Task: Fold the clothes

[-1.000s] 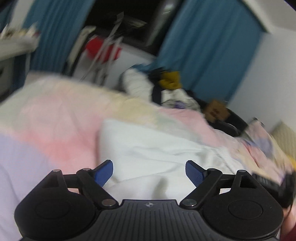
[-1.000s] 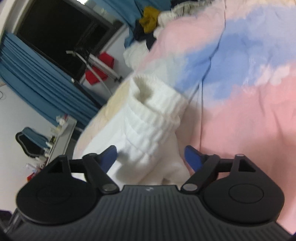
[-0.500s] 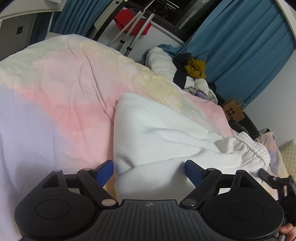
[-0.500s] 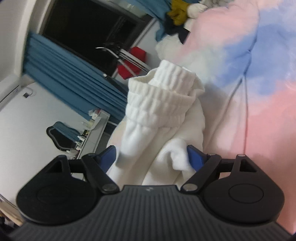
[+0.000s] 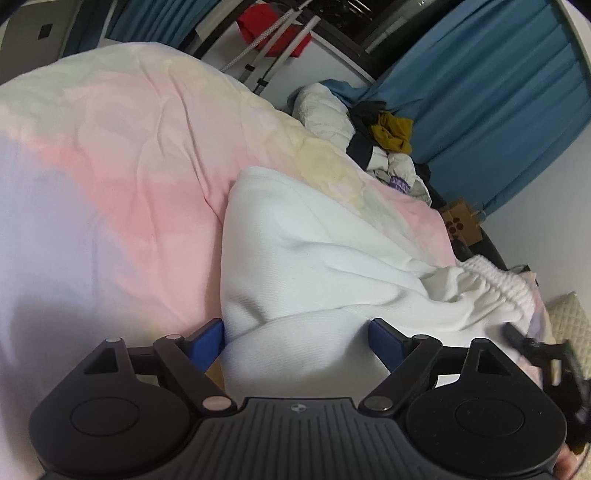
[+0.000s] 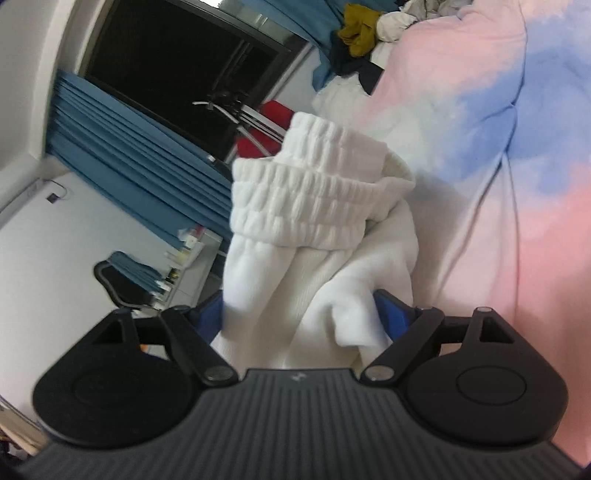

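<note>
White sweatpants [image 5: 314, 266] lie on a pastel pink, yellow and lilac duvet [image 5: 122, 177]. My left gripper [image 5: 297, 332] is open, and a thick fold of the white fabric fills the space between its blue pads. My right gripper [image 6: 299, 314] is open too, with bunched white cloth between its fingers. The ribbed elastic waistband [image 6: 306, 195] stands up just ahead of it, lifted off the pink and blue duvet [image 6: 517, 155]. The right gripper's black body [image 5: 554, 362] shows at the right edge of the left wrist view.
A pile of other clothes with a mustard piece [image 5: 391, 129] lies at the far end of the bed. Blue curtains [image 5: 480, 92], a drying rack with a red item [image 5: 273, 33] and a cardboard box [image 5: 461, 221] stand beyond. A desk and chair [image 6: 122, 280] are at the left.
The right gripper has lifted the waistband end off the duvet and tilted up. The left gripper has moved in until the white fold sits between its pads.
</note>
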### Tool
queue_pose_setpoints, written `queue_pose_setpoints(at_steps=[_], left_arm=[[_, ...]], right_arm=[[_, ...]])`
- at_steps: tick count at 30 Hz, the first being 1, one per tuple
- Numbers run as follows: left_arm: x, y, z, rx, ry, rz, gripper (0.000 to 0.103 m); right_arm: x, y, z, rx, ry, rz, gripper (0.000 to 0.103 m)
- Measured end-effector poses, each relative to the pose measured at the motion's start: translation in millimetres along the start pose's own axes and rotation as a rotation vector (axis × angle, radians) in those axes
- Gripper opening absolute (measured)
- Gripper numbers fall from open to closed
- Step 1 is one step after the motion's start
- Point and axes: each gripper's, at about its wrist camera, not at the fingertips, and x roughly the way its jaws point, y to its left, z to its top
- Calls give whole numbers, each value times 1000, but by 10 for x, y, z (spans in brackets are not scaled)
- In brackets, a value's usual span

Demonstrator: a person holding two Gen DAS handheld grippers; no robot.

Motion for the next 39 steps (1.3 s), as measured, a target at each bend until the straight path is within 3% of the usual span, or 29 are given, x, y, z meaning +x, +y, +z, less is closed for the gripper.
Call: queue_pose_setpoints(at_steps=[3, 6, 10, 15, 20, 26, 32, 39], left_arm=[[68, -75, -45, 56, 9, 26, 81], [72, -191, -101, 105, -11, 63, 71], [-33, -293, -130, 93, -52, 77, 53], [-310, -460, -211, 73, -125, 76, 44], [-690, -683, -230, -21, -239, -11, 43], [-897, -1315, -144, 17, -340, -58, 43], [-541, -2222, 101, 110, -367, -108, 43], [388, -3183, 377, 186, -302, -178, 42]], right_arm=[[151, -134, -16, 23, 36, -109, 83], [160, -136, -21, 32, 29, -156, 60], [60, 120, -33, -50, -10, -171, 46], [-112, 492, -4, -157, -57, -93, 39], [-440, 812, 155, -234, -148, 16, 38], [-973, 862, 448, -262, -276, 112, 36], [-1286, 619, 981, -205, -397, 139, 36], [-1439, 102, 1623, -152, -553, 96, 36]])
